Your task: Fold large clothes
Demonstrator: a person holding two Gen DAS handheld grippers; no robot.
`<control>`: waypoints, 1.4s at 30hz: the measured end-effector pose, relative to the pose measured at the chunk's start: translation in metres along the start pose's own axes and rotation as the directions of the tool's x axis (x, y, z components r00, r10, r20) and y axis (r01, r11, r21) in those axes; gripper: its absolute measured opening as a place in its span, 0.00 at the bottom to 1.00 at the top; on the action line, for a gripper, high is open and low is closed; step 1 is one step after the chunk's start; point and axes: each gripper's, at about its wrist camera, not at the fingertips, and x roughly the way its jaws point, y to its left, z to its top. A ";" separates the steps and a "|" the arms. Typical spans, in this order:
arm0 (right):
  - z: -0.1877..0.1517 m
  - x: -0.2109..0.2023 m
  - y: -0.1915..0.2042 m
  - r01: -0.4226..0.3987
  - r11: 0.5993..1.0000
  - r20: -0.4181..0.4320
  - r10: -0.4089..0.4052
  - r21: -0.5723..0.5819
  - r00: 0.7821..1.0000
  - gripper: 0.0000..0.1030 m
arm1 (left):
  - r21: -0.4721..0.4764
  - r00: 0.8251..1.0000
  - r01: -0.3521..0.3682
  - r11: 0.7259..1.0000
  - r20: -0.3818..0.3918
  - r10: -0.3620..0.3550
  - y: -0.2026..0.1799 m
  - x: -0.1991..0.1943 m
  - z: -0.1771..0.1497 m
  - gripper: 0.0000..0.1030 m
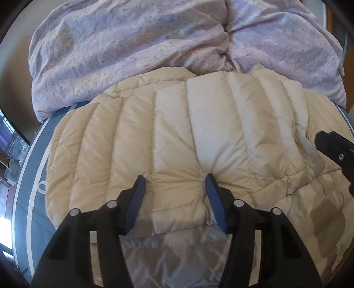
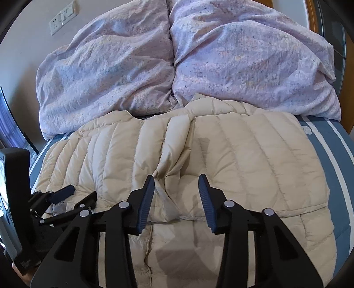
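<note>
A beige quilted down jacket (image 1: pixel 177 137) lies spread on the bed, a folded layer on top of a lower layer; it also shows in the right wrist view (image 2: pixel 243 155). My left gripper (image 1: pixel 174 183) is open, its fingers pressing on the folded layer's near edge, holding nothing. It shows from the side in the right wrist view (image 2: pixel 70 195) at the jacket's left edge. My right gripper (image 2: pixel 176 183) is open over a raised pinch of fabric beside its left finger (image 2: pixel 148 199). Its tip shows at the right in the left wrist view (image 1: pixel 331 146).
A crumpled pink-lilac duvet (image 2: pixel 177 66) is heaped at the back of the bed. The blue sheet with white stripes (image 2: pixel 331 144) shows around the jacket. A wall socket panel (image 2: pixel 63 18) is at the upper left. A wooden frame (image 2: pixel 348 88) borders the right.
</note>
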 end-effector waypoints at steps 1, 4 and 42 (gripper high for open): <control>0.000 0.001 -0.001 -0.001 1.000 0.001 0.001 0.001 1.000 0.40 | 0.004 1.000 0.001 1.000 0.001 -0.001 -0.002 0.000 0.000 0.53; -0.001 0.004 -0.001 0.004 1.000 -0.002 -0.004 -0.009 1.000 0.36 | 0.007 1.000 0.000 1.000 0.001 0.000 -0.003 0.002 0.000 0.53; -0.011 0.033 -0.013 0.077 0.996 -0.123 -0.081 -0.037 0.989 0.74 | -0.070 1.000 -0.025 0.997 0.011 0.026 0.021 0.004 -0.012 0.85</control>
